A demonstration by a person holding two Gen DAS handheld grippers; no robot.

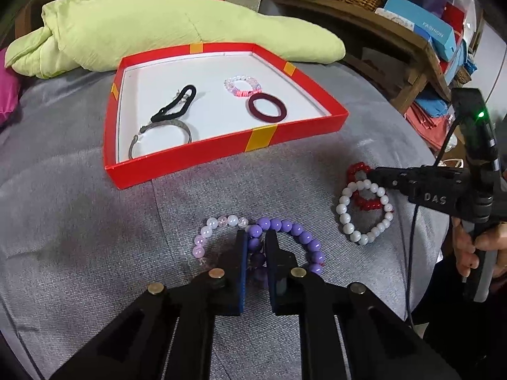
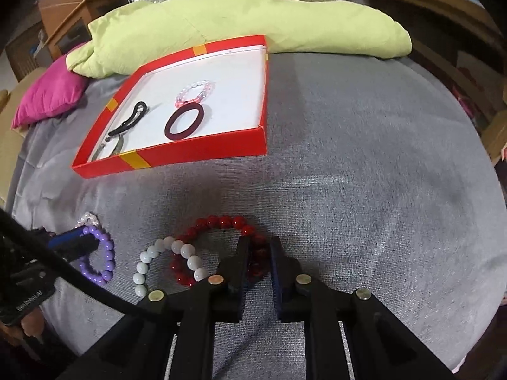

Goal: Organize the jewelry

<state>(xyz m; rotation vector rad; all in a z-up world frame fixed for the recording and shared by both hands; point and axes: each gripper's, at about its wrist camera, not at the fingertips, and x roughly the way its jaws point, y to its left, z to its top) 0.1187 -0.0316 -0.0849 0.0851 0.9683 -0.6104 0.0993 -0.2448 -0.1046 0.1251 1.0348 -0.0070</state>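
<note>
Left wrist view: left gripper [image 1: 256, 237] clamped narrow on purple bead bracelet [image 1: 296, 239], lying on grey cloth [image 1: 95, 221]; pale lilac bracelet [image 1: 209, 232] at its 10 o'clock, red box [image 1: 259, 137] at 12. Right wrist view: right gripper [image 2: 258, 247] pinched on red bead bracelet [image 2: 221, 221], beads between the pads; white bead bracelet [image 2: 164, 250] overlaps it at 9 o'clock.

left gripper [image 1: 256, 237] apparently clamping purple bracelet [image 1: 294, 237]

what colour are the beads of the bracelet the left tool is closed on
Purple bracelet, solid glossy beads; clearest in the left wrist view, between the left tool.
</note>
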